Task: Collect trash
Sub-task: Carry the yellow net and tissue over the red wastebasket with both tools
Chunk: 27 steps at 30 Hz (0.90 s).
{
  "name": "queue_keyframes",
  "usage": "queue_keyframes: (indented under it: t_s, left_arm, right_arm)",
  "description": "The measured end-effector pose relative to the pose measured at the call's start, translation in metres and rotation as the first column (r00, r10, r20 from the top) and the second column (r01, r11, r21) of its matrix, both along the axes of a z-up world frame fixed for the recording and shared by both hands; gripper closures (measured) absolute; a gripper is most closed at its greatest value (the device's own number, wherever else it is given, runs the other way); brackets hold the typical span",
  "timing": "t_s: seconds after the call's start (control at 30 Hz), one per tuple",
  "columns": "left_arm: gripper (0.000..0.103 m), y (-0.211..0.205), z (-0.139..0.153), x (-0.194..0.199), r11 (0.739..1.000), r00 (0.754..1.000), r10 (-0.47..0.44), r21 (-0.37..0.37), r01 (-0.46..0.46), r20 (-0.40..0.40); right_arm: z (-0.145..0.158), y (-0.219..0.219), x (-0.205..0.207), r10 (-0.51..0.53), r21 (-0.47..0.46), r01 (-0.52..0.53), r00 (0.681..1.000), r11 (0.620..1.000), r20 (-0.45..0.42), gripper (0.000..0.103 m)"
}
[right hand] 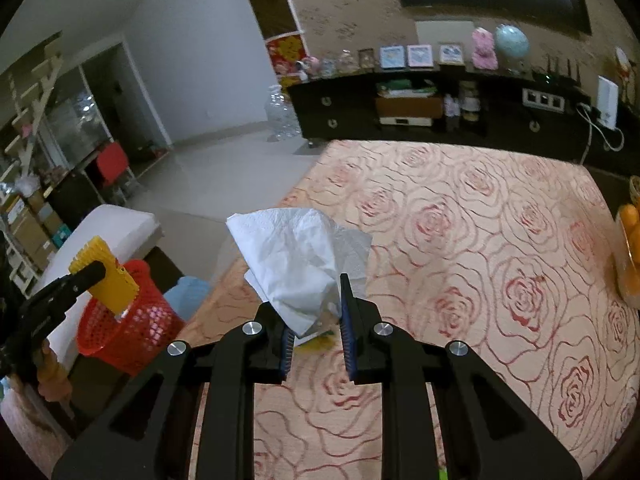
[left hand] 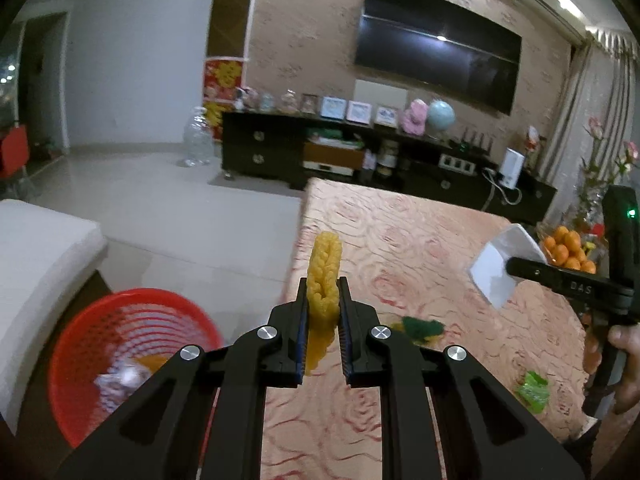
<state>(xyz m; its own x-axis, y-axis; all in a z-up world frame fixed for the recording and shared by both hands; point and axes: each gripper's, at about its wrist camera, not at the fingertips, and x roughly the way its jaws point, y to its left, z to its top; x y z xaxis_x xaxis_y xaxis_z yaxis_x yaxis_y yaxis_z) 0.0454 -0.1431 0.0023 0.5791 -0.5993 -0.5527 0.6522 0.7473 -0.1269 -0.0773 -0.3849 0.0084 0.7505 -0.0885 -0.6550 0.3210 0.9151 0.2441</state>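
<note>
The left gripper (left hand: 323,300) pinches a yellow ridged foam net (left hand: 324,276) between its 2 jaws, held above the near left edge of the rose-patterned tablecloth (left hand: 420,240). The right gripper (right hand: 314,312) clamps a crumpled white tissue (right hand: 300,256). A red mesh plastic basket (left hand: 132,356) sits on the floor left. Green wrappers (left hand: 532,392) lie on the cloth; oranges (left hand: 568,248) are piled far right.

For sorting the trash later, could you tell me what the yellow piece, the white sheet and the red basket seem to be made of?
Yellow piece: looks like soft foam netting, matte, with an open woven mesh.
White sheet: tissue paper, matte, crumpled with an embossed pattern.
Red basket: apparently rigid plastic, slightly glossy, with a moulded perforated wall.
</note>
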Motion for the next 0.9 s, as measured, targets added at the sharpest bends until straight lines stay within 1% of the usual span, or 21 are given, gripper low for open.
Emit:
queue_keyframes:
  t_s: [0.2, 0.33, 0.5, 0.7, 0.83, 0.9]
  left_arm:
    - [0.091, 0.044, 0.011, 0.007, 0.996, 0.995, 0.093, 0.014, -0.093, 0.039]
    - [0.091, 0.067, 0.012, 0.015, 0.989, 0.989, 0.144, 0.022, -0.145, 0.042]
    - [0.091, 0.090, 0.010, 0.025, 0.980, 0.981, 0.192, 0.042, -0.193, 0.040]
    - [0.091, 0.112, 0.003, 0.037, 0.970, 0.972, 0.234, 0.066, -0.235, 0.029]
    - [0.091, 0.118, -0.005, 0.048, 0.963, 0.967, 0.253, 0.091, -0.252, 0.002]
    - [0.090, 0.117, -0.010, 0.050, 0.962, 0.967, 0.254, 0.104, -0.252, -0.007]
  right_arm:
    - [0.012, 0.038, 0.018, 0.075, -0.014, -0.074, 0.997, 0.997, 0.018, 0.083]
    - [0.021, 0.070, 0.034, 0.144, -0.033, -0.143, 0.989, 0.989, 0.032, 0.084]
    - [0.025, 0.107, 0.055, 0.227, -0.034, -0.226, 0.973, 0.973, 0.028, 0.084]
    - [0.033, 0.148, 0.092, 0.333, -0.020, -0.333, 0.943, 0.943, 0.025, 0.083]
    - [0.036, 0.179, 0.123, 0.418, -0.027, -0.418, 0.908, 0.908, 0.009, 0.083]
    - [0.032, 0.192, 0.135, 0.452, -0.026, -0.452, 0.892, 0.892, 0.000, 0.083]
